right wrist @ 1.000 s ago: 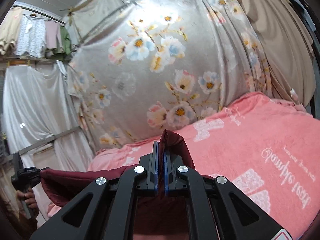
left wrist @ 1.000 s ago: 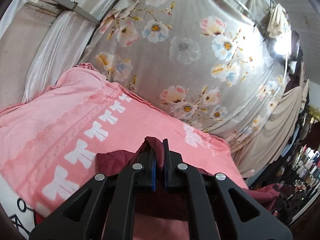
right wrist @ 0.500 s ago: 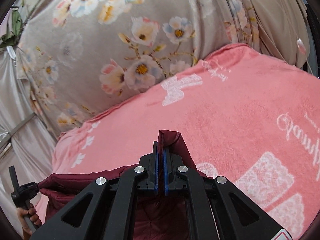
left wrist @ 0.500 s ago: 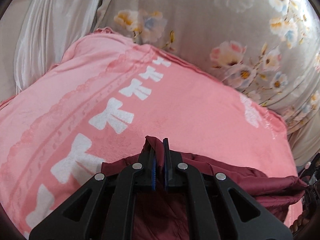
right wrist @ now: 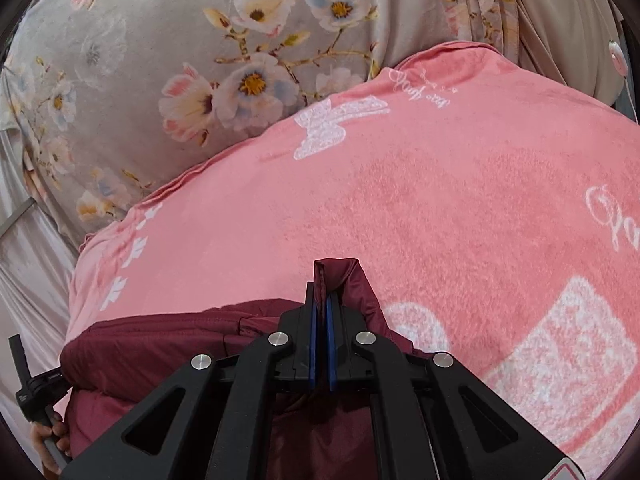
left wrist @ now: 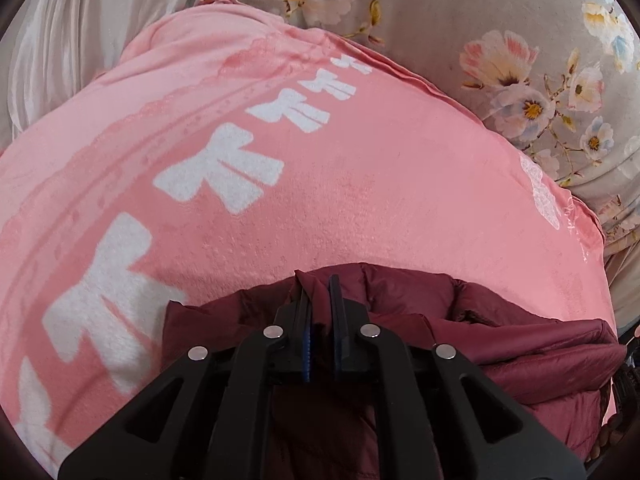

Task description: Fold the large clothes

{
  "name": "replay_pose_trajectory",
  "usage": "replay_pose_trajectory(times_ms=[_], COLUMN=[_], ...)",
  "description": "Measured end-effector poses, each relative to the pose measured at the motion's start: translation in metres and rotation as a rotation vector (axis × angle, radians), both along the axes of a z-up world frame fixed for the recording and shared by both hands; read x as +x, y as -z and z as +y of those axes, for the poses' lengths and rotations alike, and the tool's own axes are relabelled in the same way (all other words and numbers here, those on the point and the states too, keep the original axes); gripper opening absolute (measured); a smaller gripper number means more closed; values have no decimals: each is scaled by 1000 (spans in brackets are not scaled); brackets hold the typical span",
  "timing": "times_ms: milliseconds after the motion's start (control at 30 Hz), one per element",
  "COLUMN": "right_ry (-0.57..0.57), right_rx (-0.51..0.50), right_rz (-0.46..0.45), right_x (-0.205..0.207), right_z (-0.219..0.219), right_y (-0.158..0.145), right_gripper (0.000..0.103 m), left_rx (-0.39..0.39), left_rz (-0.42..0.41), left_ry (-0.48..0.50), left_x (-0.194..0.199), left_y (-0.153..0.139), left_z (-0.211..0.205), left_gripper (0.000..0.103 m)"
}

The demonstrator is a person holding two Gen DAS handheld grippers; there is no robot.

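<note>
A dark maroon padded jacket [left wrist: 500,344] is stretched between my two grippers, low over a pink blanket [left wrist: 320,184]. My left gripper [left wrist: 319,288] is shut on one corner of the jacket. My right gripper [right wrist: 320,292] is shut on the other corner of the jacket [right wrist: 160,344], and a fold of fabric sticks up between its fingers. The jacket's lower part is hidden behind the gripper bodies. In the right wrist view the other hand and its gripper handle [right wrist: 36,396] show at the far left.
The pink blanket [right wrist: 460,208] with white bows and script covers the bed. A grey floral curtain [right wrist: 200,60] hangs behind it. Pale satin drapes [left wrist: 72,32] hang to the left, beige cloth [right wrist: 560,8] to the right.
Both grippers have tilted down and lowered toward the bed with the jacket held. The blanket now fills most of each view, and the jacket lies closer to it.
</note>
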State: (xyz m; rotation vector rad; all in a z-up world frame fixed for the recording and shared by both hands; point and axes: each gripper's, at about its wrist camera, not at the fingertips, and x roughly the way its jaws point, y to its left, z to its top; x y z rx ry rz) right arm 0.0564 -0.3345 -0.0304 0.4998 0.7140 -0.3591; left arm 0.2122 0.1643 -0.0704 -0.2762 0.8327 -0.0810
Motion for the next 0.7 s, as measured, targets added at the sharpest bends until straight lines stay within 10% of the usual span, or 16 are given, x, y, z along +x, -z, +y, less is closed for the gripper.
replay_pose_trajectory(times_ms=[333, 500, 633, 700], right_ry=[11, 43, 46, -11], right_rx=[61, 35, -79, -145], right_rz=[59, 12, -177, -213], right_x=[5, -5, -42, -54], right_z=[-9, -6, 15, 37], right_y=[21, 0, -64, -89], right_gripper=[4, 24, 35, 32], left_rx=[-9, -54, -11, -10], left_rz=[-5, -16, -138, -235], left_ry=[14, 10, -27, -16], left_x=[5, 3, -27, -49], left_y=[18, 15, -32, -68], left_z=[-5, 2, 10, 11], left_gripper=[10, 14, 52, 54])
